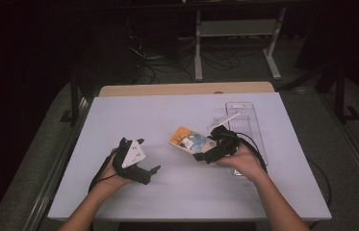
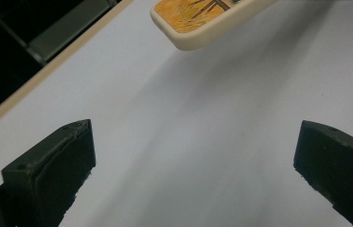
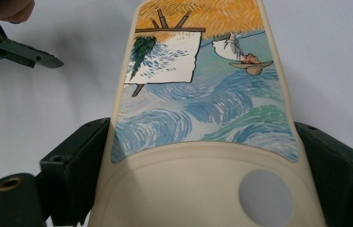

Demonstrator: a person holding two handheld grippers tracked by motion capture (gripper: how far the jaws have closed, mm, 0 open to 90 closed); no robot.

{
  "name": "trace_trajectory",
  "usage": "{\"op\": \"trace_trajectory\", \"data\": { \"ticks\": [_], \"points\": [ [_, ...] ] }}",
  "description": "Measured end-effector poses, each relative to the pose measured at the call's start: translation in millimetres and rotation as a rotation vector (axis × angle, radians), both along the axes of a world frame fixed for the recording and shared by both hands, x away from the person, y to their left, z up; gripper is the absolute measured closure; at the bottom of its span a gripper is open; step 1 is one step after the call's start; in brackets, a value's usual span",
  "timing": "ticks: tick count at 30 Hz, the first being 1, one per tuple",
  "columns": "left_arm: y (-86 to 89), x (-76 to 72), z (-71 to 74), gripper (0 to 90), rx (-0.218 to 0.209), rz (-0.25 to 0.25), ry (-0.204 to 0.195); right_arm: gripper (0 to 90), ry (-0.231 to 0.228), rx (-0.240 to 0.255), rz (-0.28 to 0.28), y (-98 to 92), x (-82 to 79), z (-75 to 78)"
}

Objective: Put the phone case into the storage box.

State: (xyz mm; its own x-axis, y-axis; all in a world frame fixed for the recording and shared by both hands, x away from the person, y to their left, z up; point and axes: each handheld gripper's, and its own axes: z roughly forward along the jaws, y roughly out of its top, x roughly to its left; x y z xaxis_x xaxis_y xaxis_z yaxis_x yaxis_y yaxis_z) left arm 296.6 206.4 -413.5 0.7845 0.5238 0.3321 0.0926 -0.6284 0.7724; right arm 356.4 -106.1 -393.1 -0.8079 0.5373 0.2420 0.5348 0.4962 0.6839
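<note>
— So where was the phone case (image 1: 189, 139) at that moment?

— Just right of the middle of the high view, held up over the white table (image 1: 177, 115) by the right gripper (image 1: 205, 155). Its painted side faced up: orange at the far end, blue swirls nearer the hand.

— And the jaws on it?

— In the right gripper view they stood one at each long edge of the phone case (image 3: 202, 109), low in the frame, pinching it across its width near the end with the round camera hole. The painted picture of an easel and a figure in a hat ran up toward the top of that frame.

— What about the left gripper (image 1: 144, 174)?

— It sat lower left of centre in the high view, in the person's left hand (image 1: 112, 175), well apart from the case. In the left gripper view its jaws were spread wide at the bottom corners with bare table between them, holding nothing. One orange corner of the phone case (image 2: 198, 21) hung at the top of that frame, above its shadow.

— Anything else on the table?

— A clear plastic tray (image 1: 245, 120) lay at the right of the high view, behind the right hand (image 1: 244, 161), with a white strip (image 1: 223, 121) propped at its near-left edge.

— Could you tell whether the strip touched the case?

— No, I couldn't.
</note>
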Motion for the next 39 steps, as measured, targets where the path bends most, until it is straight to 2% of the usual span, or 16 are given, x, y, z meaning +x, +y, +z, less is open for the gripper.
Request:
{"op": "trace_trajectory", "data": {
  "ticks": [1,11,12,13,16,17,19,20,22,24,28,36,37,39],
  "points": [
    [-0.7,-0.1,0.1,0.0,0.018,-0.002,-0.015,10.7,0.002,0.0,-0.001,0.1,-0.1,0.1],
    [-5.5,-4.1,-2.6,0.0,0.078,-0.01,-0.08,10.7,0.007,-0.005,-0.003,0.7,0.1,-0.6],
    [-7.2,-4.9,-4.2,0.0,0.062,-0.006,-0.087,10.7,0.008,-0.008,-0.003,1.0,0.0,-0.6],
    [-7.0,-5.2,-3.4,0.0,0.09,-0.013,-0.097,10.7,0.008,-0.008,-0.003,1.0,0.0,-0.6],
    [-9.3,-7.2,-4.9,0.0,0.11,-0.018,-0.12,10.7,0.011,-0.011,-0.002,1.4,-0.1,-0.7],
    [-10.1,-7.7,-5.9,0.0,0.104,-0.018,-0.128,10.7,0.014,-0.009,-0.004,1.5,0.0,-0.8],
    [-10.3,-8.4,-5.6,0.0,0.136,-0.021,-0.147,10.7,0.011,-0.011,-0.002,1.4,0.4,-1.2],
    [-11.4,-8.9,-7.3,0.0,0.124,-0.018,-0.159,10.7,0.008,-0.012,0.001,1.2,0.8,-1.5],
    [-12.0,-9.6,-7.9,0.0,0.149,-0.021,-0.183,10.7,0.008,-0.013,0.001,1.2,1.0,-1.6],
    [-13.6,-10.9,-9.5,0.0,0.152,-0.017,-0.201,10.7,0.01,-0.013,0.0,1.3,0.8,-1.5],
    [-15.3,-12.4,-9.3,0.0,0.184,-0.018,-0.244,10.7,0.005,-0.022,-0.002,1.3,1.1,-1.9],
    [-16.2,-14.2,-9.8,0.0,0.225,-0.015,-0.294,10.7,0.013,-0.022,-0.005,2.1,0.6,-1.6],
    [-16.7,-14.5,-10.7,0.0,0.221,-0.014,-0.306,10.7,0.003,-0.028,-0.001,1.8,1.2,-2.1],
    [-17.1,-15.0,-11.1,0.0,0.239,-0.017,-0.324,10.8,0.007,-0.025,0.002,1.8,0.9,-1.9]
  ]
}}
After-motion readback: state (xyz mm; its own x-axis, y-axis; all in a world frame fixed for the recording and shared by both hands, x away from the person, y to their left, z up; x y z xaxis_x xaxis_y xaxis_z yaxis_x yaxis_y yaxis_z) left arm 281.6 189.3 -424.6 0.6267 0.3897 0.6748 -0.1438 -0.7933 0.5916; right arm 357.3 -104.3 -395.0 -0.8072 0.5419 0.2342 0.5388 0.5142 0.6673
